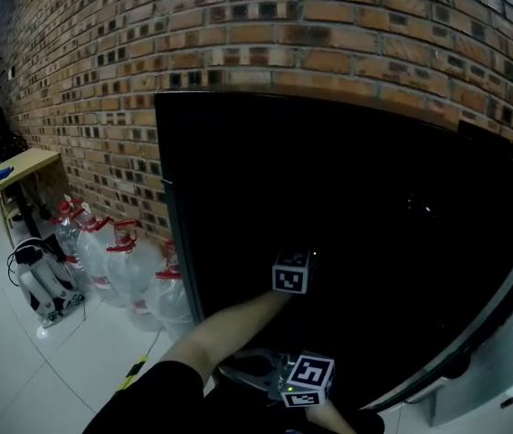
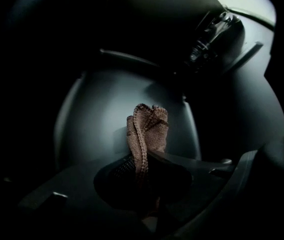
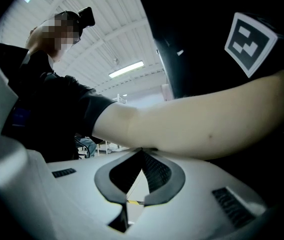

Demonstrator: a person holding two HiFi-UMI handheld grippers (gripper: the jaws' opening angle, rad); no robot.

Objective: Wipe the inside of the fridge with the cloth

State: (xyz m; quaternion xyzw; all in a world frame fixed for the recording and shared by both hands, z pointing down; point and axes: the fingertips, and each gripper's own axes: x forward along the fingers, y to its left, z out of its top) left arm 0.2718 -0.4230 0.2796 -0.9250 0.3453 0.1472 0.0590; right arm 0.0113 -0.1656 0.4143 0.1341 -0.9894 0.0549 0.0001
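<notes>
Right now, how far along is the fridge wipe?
Done: the cloth is picked up, pinched in the shut left tongs, and that arm reaches into the dark fridge. In hand: the cloth is held near a pale inner wall; contact is unclear. Left: the wiping itself; no cleaned patch shows. The right tongs are shut and empty.

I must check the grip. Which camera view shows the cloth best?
The left gripper view: the brown cloth stands pinched between that gripper's shut jaws. The head view and the right gripper view show no cloth.
</notes>
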